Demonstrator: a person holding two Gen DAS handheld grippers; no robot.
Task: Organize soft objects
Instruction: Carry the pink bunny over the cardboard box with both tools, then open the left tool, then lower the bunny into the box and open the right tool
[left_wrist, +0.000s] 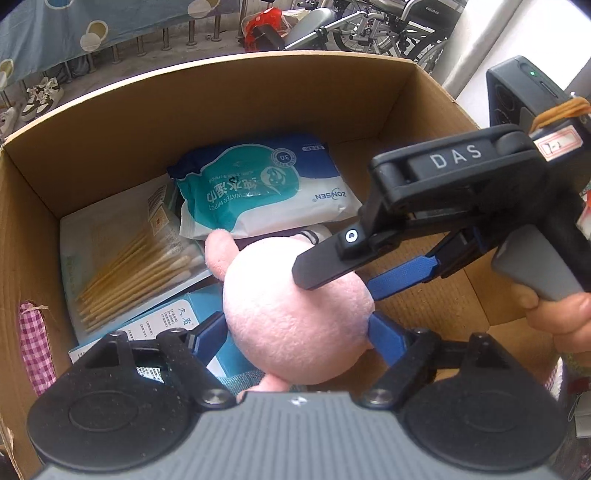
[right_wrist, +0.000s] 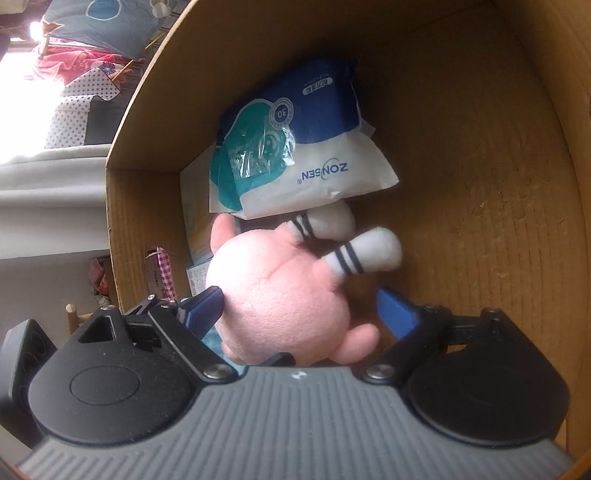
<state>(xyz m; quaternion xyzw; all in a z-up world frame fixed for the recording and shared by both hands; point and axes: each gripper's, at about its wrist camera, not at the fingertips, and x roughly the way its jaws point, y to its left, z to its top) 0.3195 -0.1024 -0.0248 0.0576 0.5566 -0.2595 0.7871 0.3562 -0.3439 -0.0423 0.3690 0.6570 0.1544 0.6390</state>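
While both grippers straddle the plush (left_wrist: 295, 314) low in the box (left_wrist: 229, 96), it could snag.
Left gripper (left_wrist: 299, 332) and right gripper (right_wrist: 299, 310) stand wide, pads not pressing; lifting out may drag it. Wipes (left_wrist: 258, 184) lie toward the far wall, swabs (left_wrist: 136, 258) toward the left wall, crowding it.
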